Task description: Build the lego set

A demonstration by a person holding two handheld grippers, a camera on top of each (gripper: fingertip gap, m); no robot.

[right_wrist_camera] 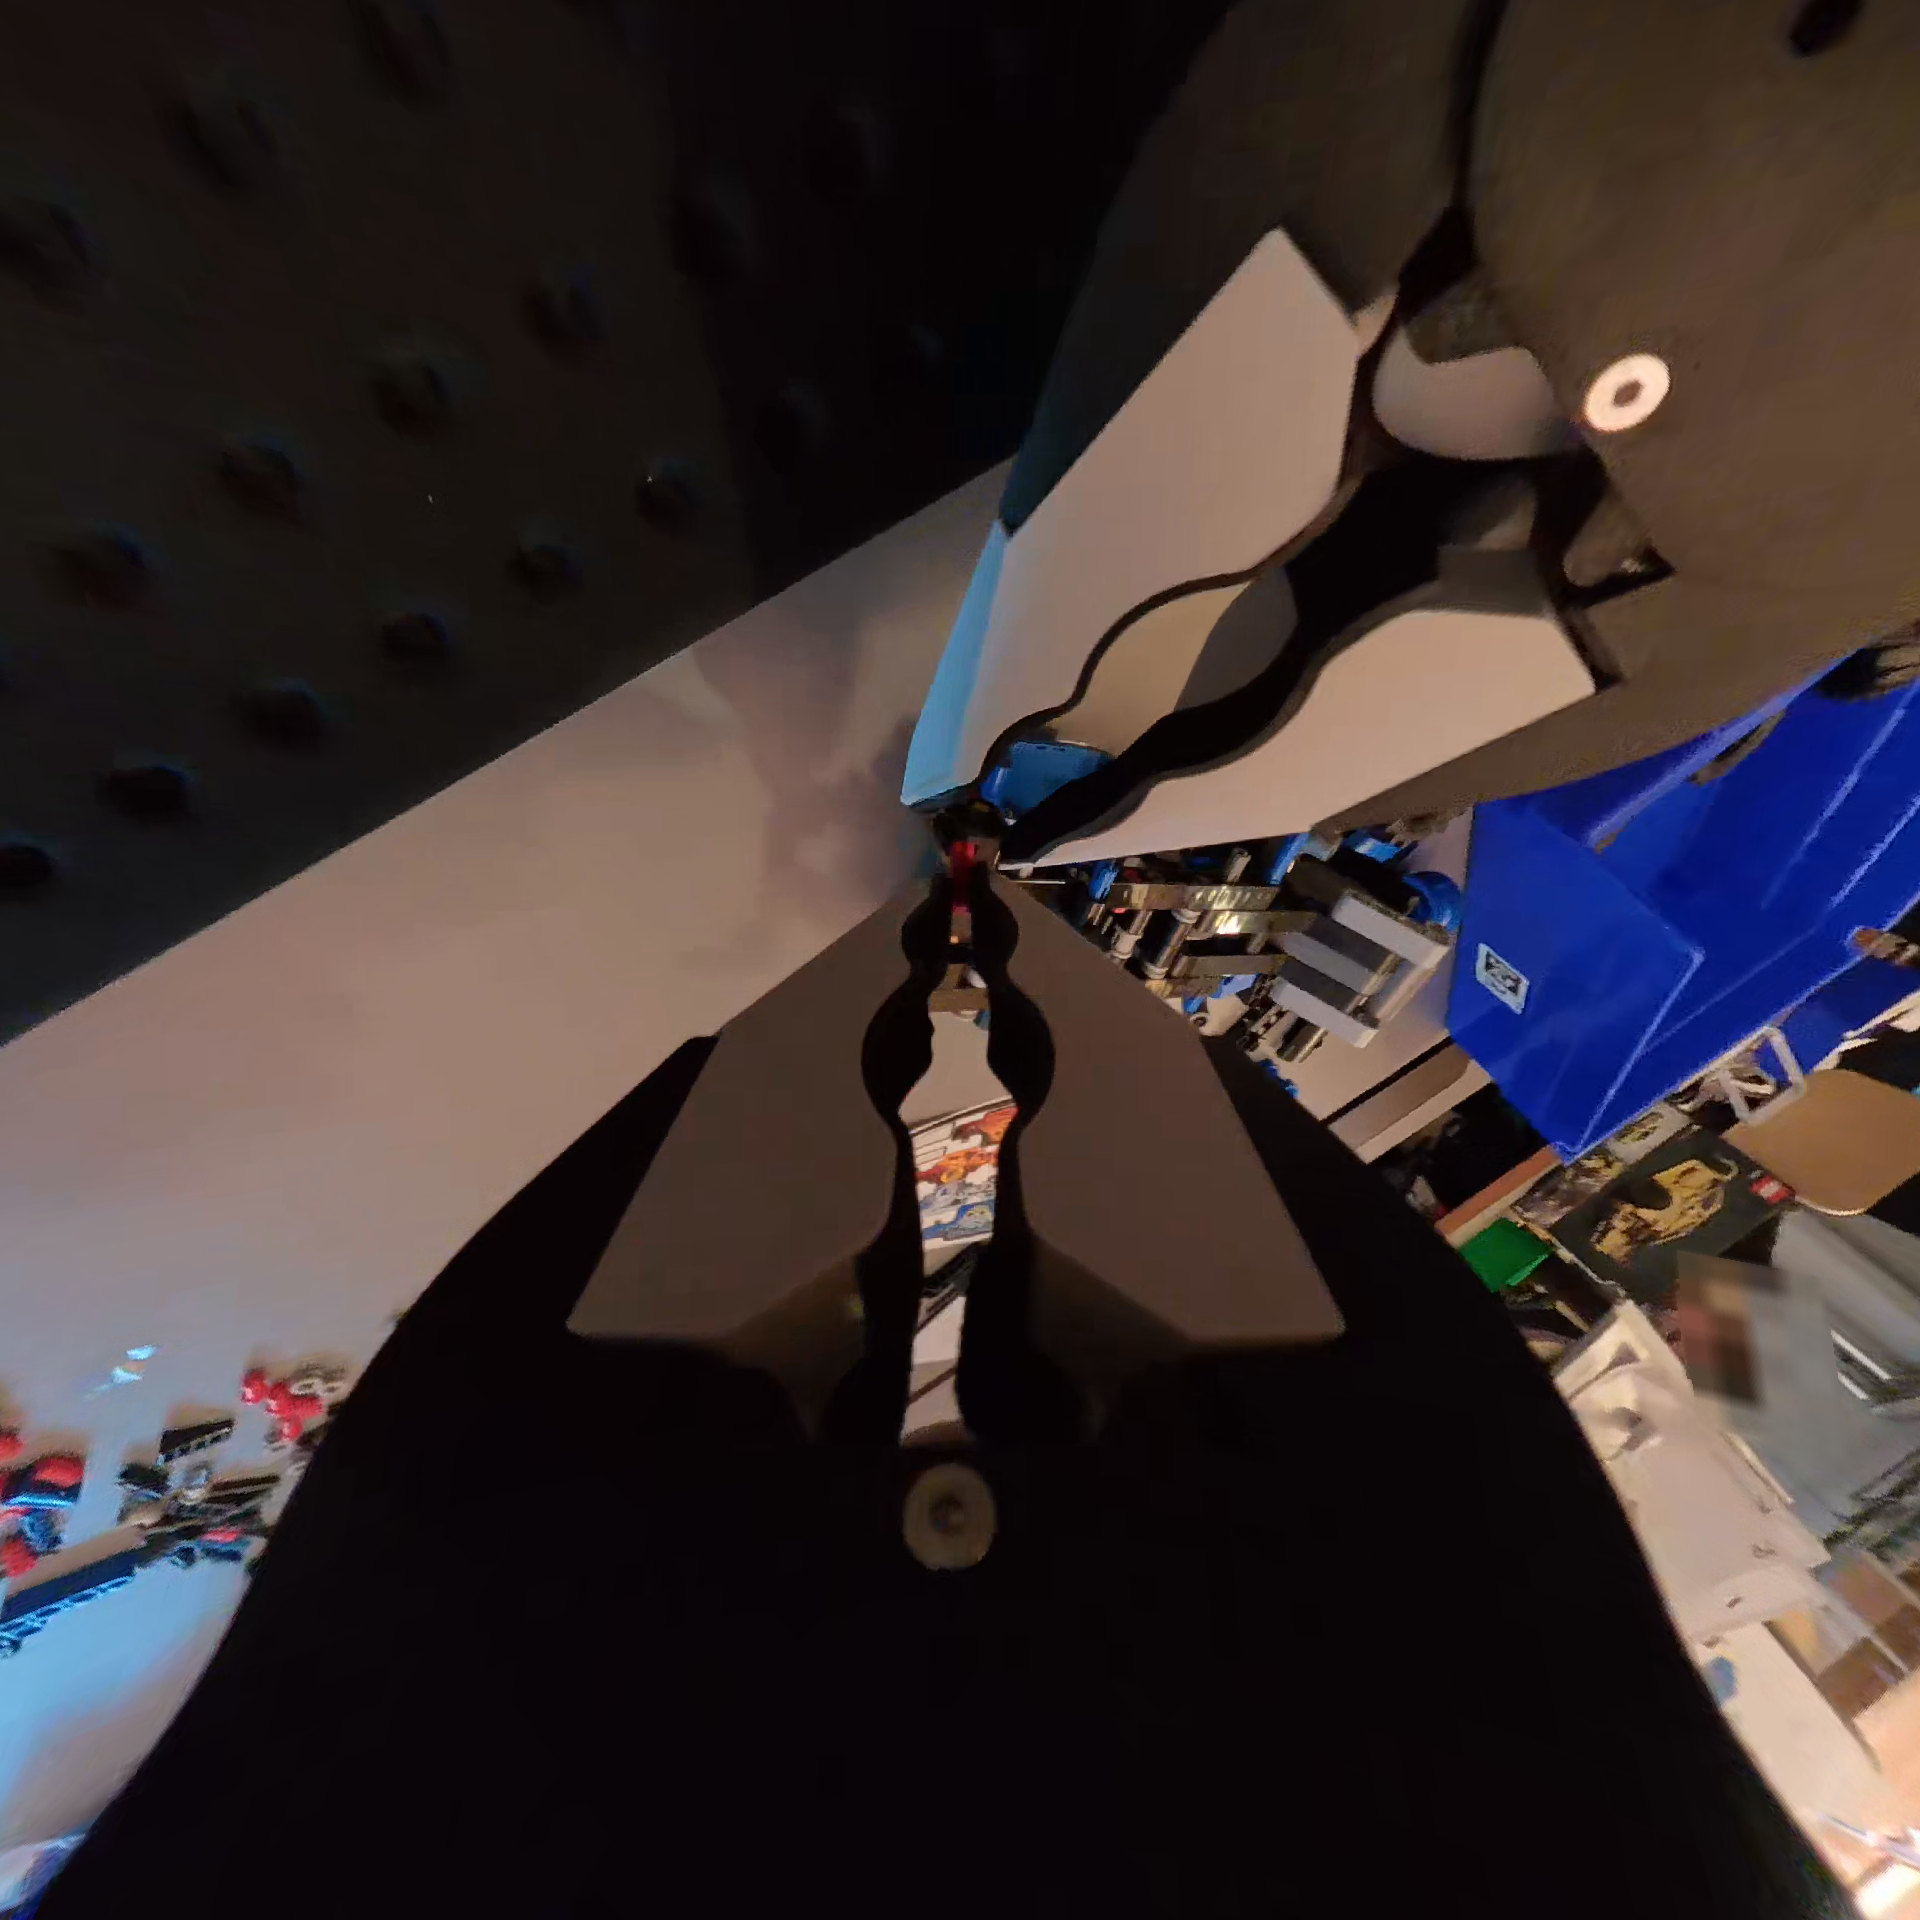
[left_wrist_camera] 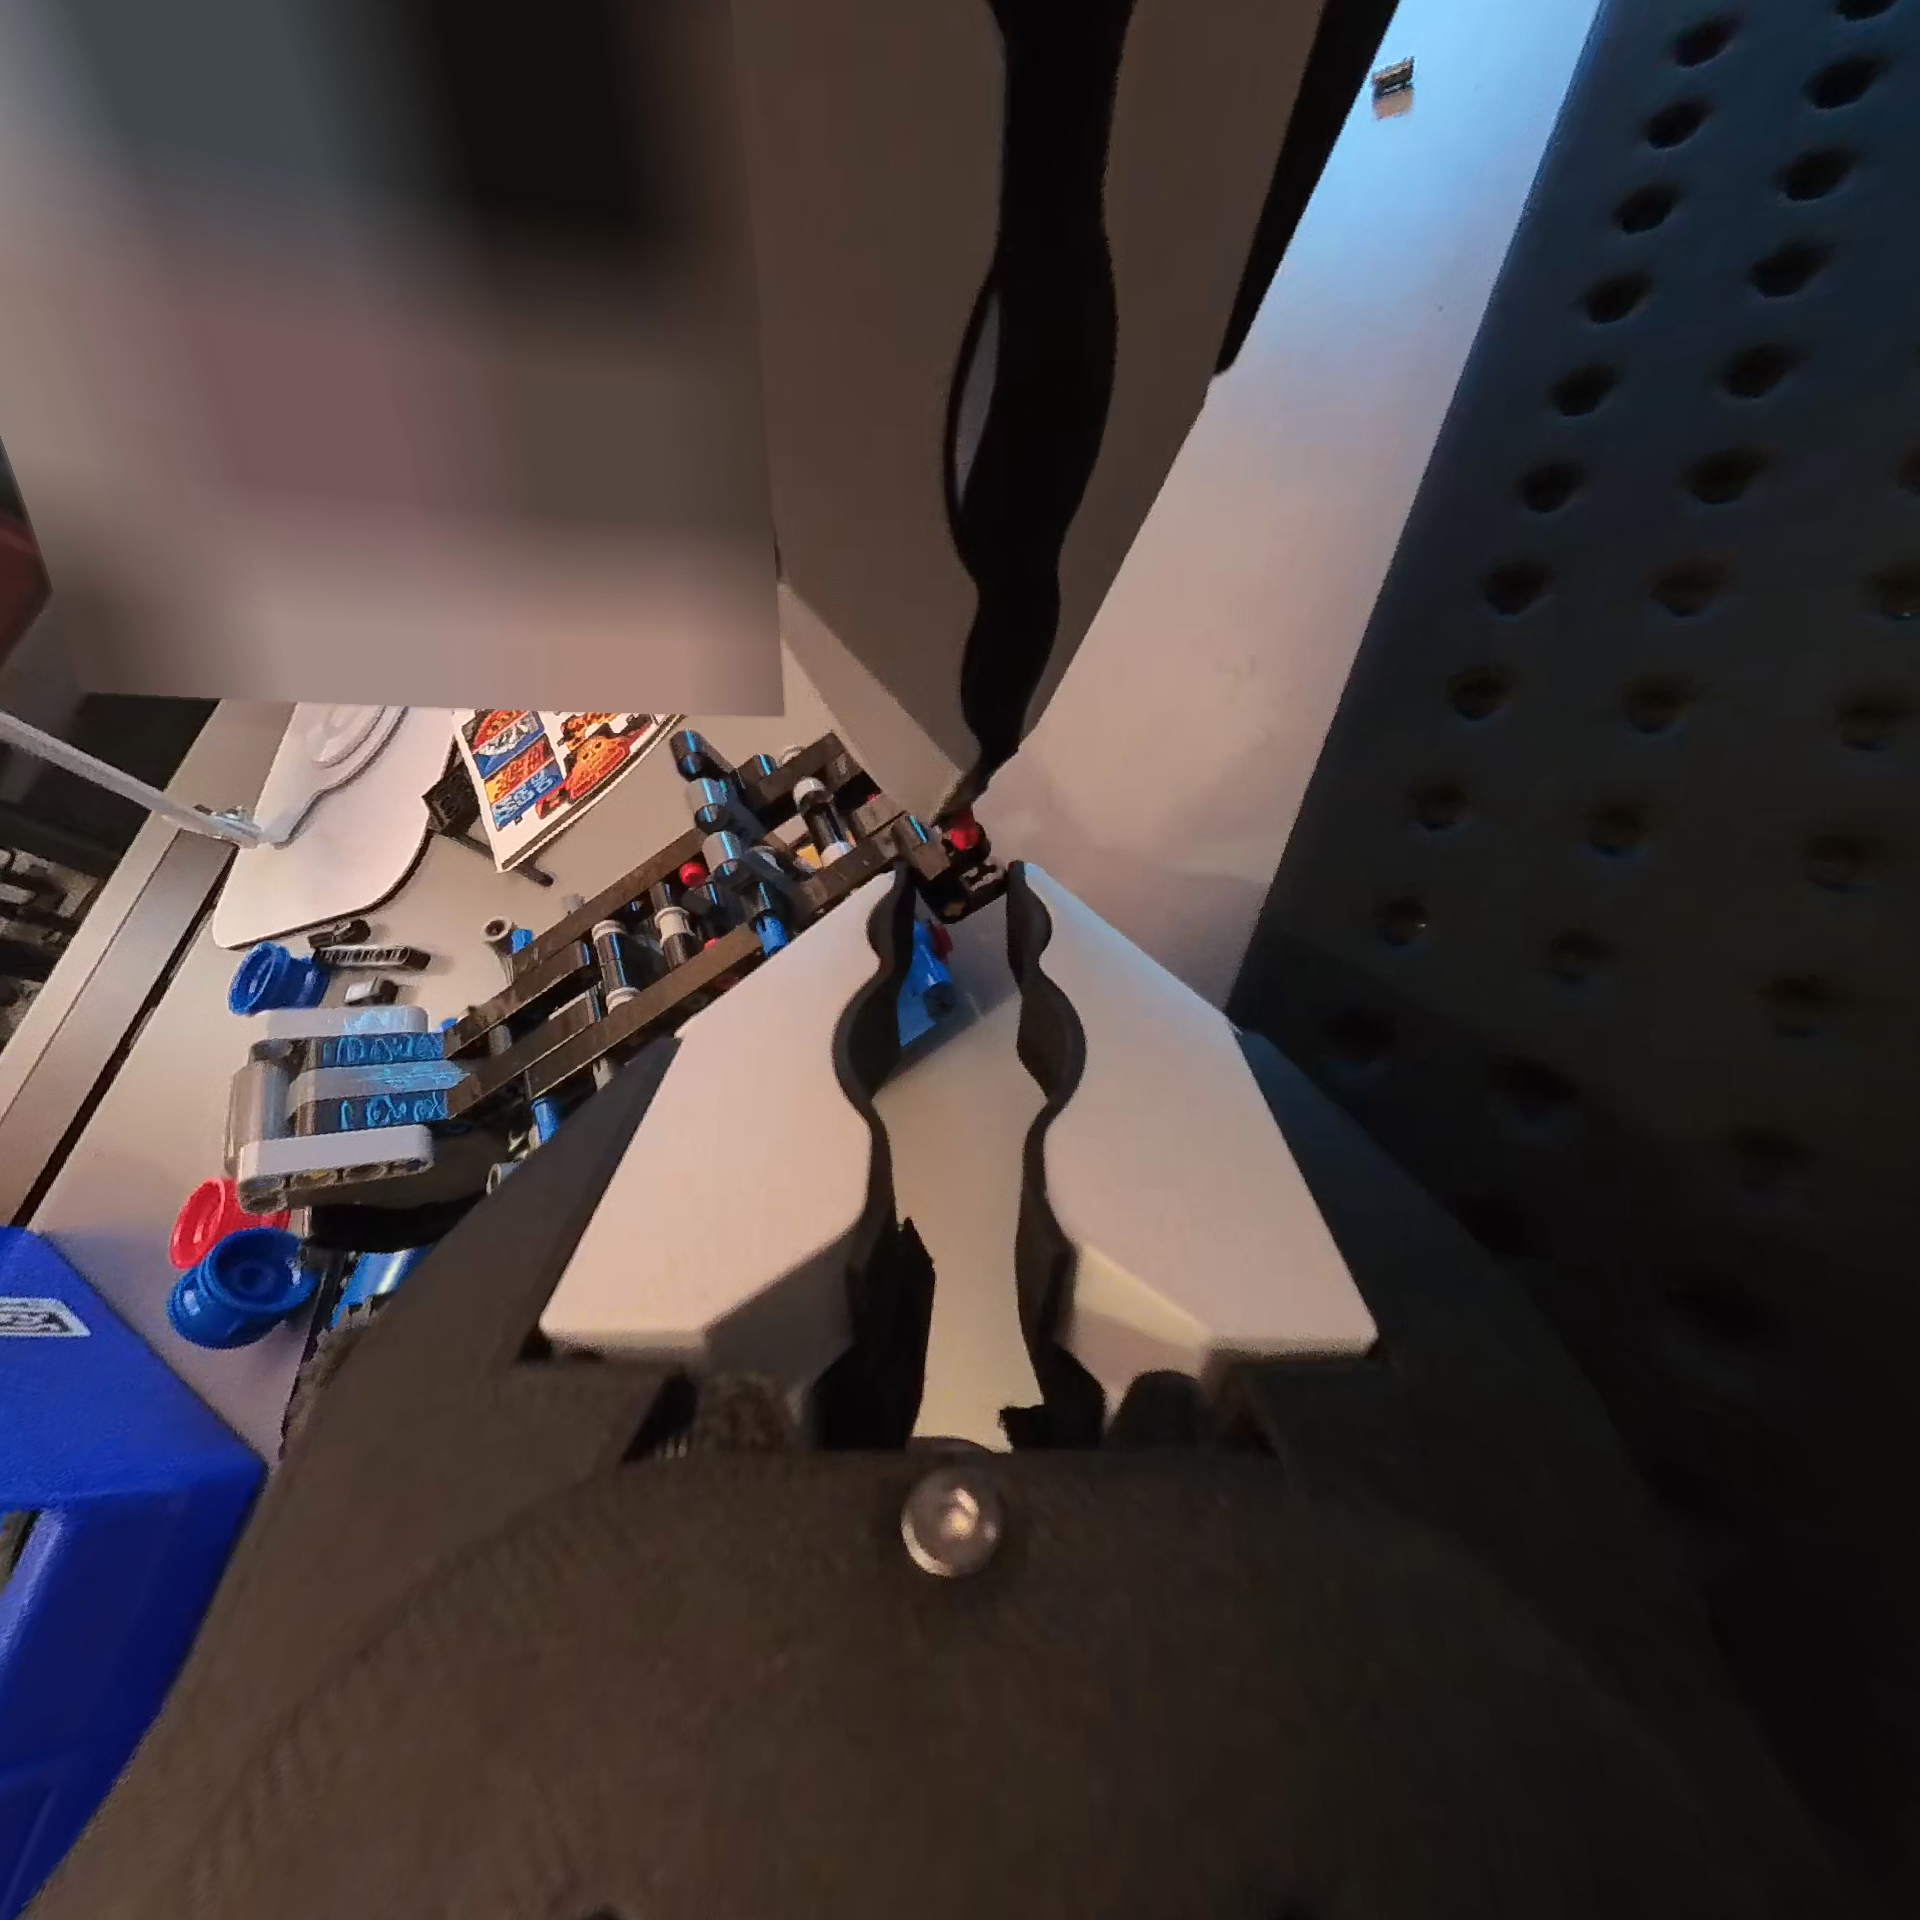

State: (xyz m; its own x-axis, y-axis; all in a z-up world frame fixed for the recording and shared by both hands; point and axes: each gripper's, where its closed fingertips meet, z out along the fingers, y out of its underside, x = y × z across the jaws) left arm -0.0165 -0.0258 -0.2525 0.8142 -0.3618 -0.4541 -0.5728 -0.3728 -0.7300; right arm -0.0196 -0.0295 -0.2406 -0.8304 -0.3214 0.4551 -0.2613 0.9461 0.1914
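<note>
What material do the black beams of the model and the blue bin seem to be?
Black beams: probably hard plastic, glossy; bright light streaks run along their edges. Blue bin: likely moulded plastic, smooth with a slight sheen; it has even colour and crisp edges.

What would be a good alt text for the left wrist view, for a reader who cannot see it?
The left gripper clamps one end of a long black Lego frame held above a white table, while the right gripper comes from above to a red pin there. Blue wheel hubs lie below.
</note>
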